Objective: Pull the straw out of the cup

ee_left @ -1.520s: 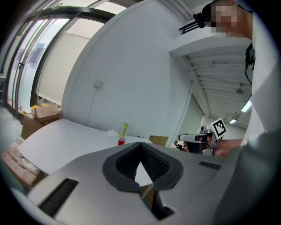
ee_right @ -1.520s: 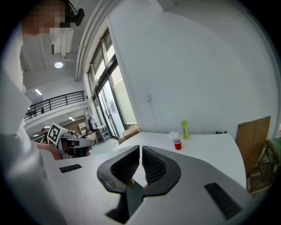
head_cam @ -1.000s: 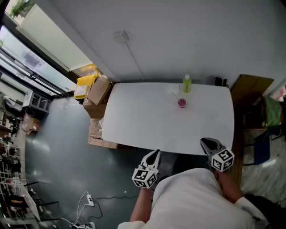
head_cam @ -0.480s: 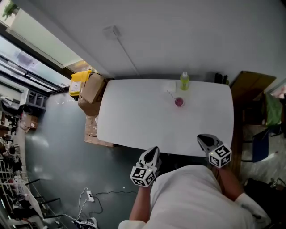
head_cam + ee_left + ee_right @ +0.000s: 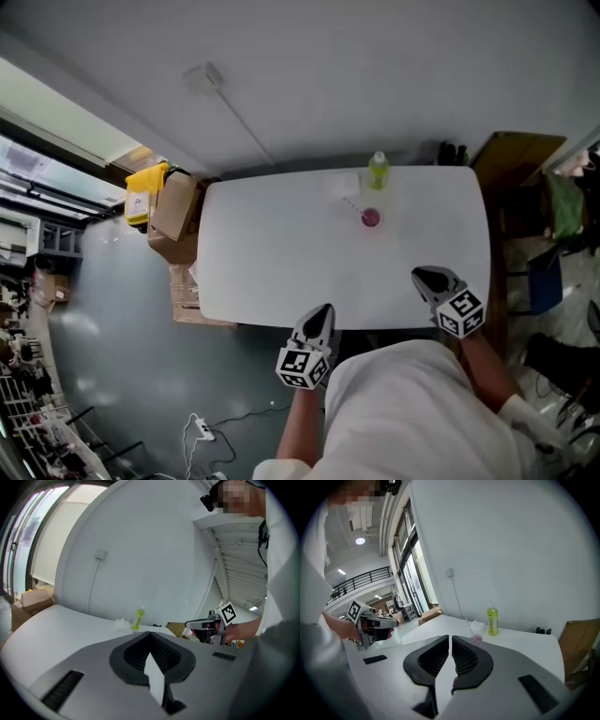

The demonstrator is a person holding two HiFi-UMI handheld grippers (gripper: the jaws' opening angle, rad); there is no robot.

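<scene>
A small cup (image 5: 371, 217) of pink liquid stands at the far middle of the white table (image 5: 272, 253), with a thin straw (image 5: 352, 202) leaning out of it to the left. In the right gripper view the cup (image 5: 477, 637) and straw (image 5: 468, 626) show just beyond the jaws. My left gripper (image 5: 320, 312) hovers at the table's near edge, shut and empty. My right gripper (image 5: 427, 276) is over the near right part of the table, also shut with nothing in it. Both are well short of the cup.
A green bottle (image 5: 378, 171) stands right behind the cup, with a small white object (image 5: 345, 184) beside it. Cardboard boxes (image 5: 171, 208) and a yellow box (image 5: 142, 192) sit on the floor left of the table. A brown box (image 5: 511, 155) stands at the right. Cables (image 5: 202, 431) lie on the floor.
Both grippers have advanced toward the table. The right one now reaches over its near edge, and the left one has come up to it.
</scene>
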